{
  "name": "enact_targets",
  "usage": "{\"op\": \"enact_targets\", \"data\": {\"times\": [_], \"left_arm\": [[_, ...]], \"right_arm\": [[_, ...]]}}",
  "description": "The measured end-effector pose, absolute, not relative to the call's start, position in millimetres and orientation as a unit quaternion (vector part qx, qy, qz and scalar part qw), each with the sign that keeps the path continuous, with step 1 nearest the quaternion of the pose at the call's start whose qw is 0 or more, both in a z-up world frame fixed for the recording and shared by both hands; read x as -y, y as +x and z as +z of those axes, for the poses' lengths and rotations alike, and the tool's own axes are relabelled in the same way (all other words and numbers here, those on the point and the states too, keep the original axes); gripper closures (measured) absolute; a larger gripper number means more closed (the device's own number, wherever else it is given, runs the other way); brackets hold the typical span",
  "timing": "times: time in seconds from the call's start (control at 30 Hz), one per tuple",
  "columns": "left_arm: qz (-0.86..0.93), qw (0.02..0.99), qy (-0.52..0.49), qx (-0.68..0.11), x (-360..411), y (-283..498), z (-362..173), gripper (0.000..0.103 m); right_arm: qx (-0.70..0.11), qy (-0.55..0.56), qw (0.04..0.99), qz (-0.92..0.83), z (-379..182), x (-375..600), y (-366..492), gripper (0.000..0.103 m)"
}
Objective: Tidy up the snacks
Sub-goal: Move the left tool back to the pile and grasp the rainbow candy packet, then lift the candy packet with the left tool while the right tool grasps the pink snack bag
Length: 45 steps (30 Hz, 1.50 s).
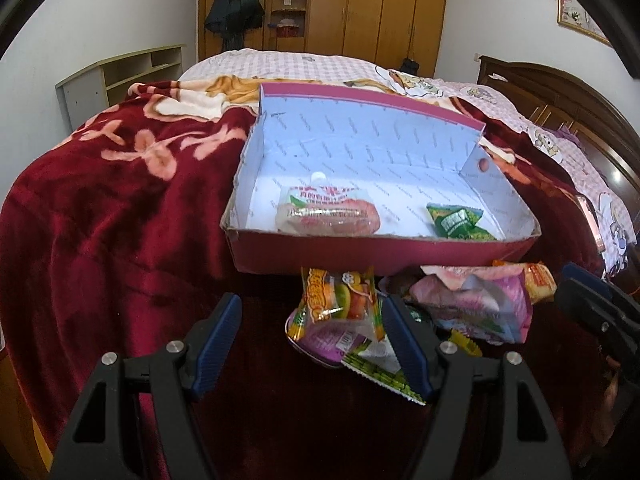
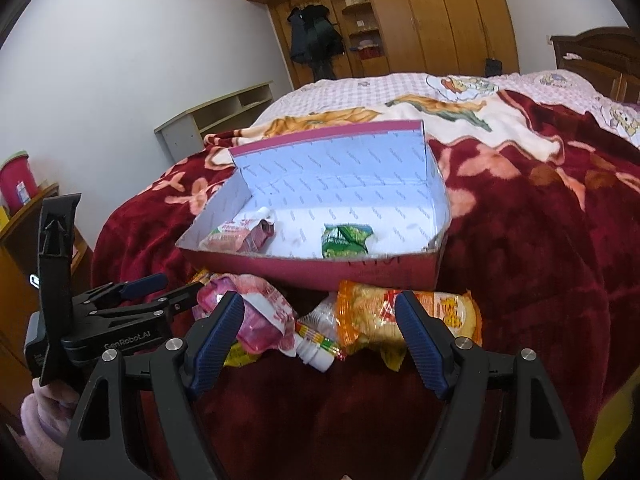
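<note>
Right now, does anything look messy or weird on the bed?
Yes. Only two snacks lie in the red box: a pink pouch and a green packet. The rest sit in a jumbled pile on the blanket in front of the box, overlapping each other.

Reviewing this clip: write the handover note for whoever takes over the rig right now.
Left tongs: open, empty, hovering over the loose snack pile.
Right tongs: open, empty, straddling the orange packet.
Done: a red-and-white pouch and a green packet lie in the red box on the blanket.
Left: the remaining packets in front of the box, including the pink pouch.
</note>
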<state>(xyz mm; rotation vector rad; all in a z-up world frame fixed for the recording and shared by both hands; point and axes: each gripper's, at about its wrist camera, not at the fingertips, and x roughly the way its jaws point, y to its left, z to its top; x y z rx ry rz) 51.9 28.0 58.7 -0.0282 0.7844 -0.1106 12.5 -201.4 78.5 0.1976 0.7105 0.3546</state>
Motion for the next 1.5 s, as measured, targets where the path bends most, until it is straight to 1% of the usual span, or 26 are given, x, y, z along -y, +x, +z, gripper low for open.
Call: {"op": "enact_targets", "data": {"times": [0.63, 0.67, 0.7, 0.73, 0.8, 0.83, 0.9, 0.97, 1.4, 1.43, 1.5], "left_arm": [[-0.044, 0.921, -0.013, -0.387, -19, 67, 40, 0.027], [-0.043, 0.922, -0.013, -0.385, -20, 67, 39, 0.029], [-0.041, 0.922, -0.013, -0.385, -20, 67, 39, 0.034], [-0.042, 0.922, -0.015, -0.385, -21, 68, 39, 0.037], [-0.045, 0.920, -0.021, -0.389, -24, 69, 37, 0.052], [-0.046, 0.919, -0.025, -0.390, -25, 70, 36, 0.053], [-0.051, 0.920, -0.032, -0.388, -28, 68, 36, 0.058], [-0.051, 0.921, -0.034, -0.385, -29, 67, 37, 0.060], [-0.040, 0.919, -0.060, -0.387, -45, 58, 38, 0.061], [-0.039, 0.919, -0.063, -0.388, -46, 59, 36, 0.061], [-0.040, 0.919, -0.066, -0.387, -47, 59, 35, 0.060]], "right_arm": [[-0.361, 0.093, 0.907, 0.195, 65, 190, 10, 0.023], [-0.362, 0.091, 0.907, 0.197, 65, 188, 10, 0.023], [-0.362, 0.089, 0.906, 0.200, 65, 187, 10, 0.023], [-0.361, 0.087, 0.906, 0.202, 65, 185, 10, 0.023], [-0.361, 0.083, 0.905, 0.209, 65, 180, 10, 0.023], [-0.361, 0.081, 0.905, 0.210, 65, 178, 11, 0.023], [-0.365, 0.078, 0.903, 0.212, 64, 174, 12, 0.023], [-0.367, 0.075, 0.902, 0.213, 62, 171, 13, 0.023], [-0.368, 0.061, 0.903, 0.215, 61, 154, 18, 0.024], [-0.368, 0.060, 0.903, 0.214, 60, 152, 19, 0.024], [-0.369, 0.057, 0.903, 0.213, 59, 149, 22, 0.028]]}}
